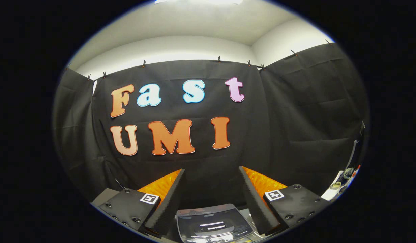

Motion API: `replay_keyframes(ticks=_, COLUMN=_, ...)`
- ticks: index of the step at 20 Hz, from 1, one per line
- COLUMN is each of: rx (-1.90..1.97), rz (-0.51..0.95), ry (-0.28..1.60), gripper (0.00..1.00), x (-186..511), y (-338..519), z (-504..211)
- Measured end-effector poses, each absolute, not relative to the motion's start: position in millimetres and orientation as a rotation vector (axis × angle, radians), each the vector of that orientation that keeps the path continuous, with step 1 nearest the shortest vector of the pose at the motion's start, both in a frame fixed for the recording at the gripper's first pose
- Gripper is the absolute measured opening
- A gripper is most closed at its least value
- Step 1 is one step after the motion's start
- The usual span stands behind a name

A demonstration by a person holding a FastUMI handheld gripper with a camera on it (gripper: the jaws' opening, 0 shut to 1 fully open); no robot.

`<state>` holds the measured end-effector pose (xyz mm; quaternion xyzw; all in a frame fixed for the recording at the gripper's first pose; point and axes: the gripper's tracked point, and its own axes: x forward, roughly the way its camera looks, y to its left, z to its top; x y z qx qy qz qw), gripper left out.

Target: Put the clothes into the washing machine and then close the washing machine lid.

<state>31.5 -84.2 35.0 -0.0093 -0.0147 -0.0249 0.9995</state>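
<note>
- Two fingers of the gripper [211, 199] stand wide apart, holding nothing, raised level toward the far cloth wall [295, 118].
- Near, low between them, the washing machine [213, 224] shows its glossy lid lying shut.
- Clothes: none visible from this height.

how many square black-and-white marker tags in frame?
2. One square black-and-white marker tag sits on the open tool's left finger block, the other on the right block. The grey glossy washing machine lid lies between the fingers.

A ceiling lamp [198, 1] lights the sharp picture from above, glare streaks the washing machine lid [213, 222], and edges bend.
</note>
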Motion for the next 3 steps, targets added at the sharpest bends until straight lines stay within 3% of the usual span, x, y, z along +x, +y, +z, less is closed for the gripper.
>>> replay_keyframes(ticks=3, rx=-0.015, rz=-0.034, ry=-0.016, gripper=0.98, x=39.1, y=-79.4, z=30.8)
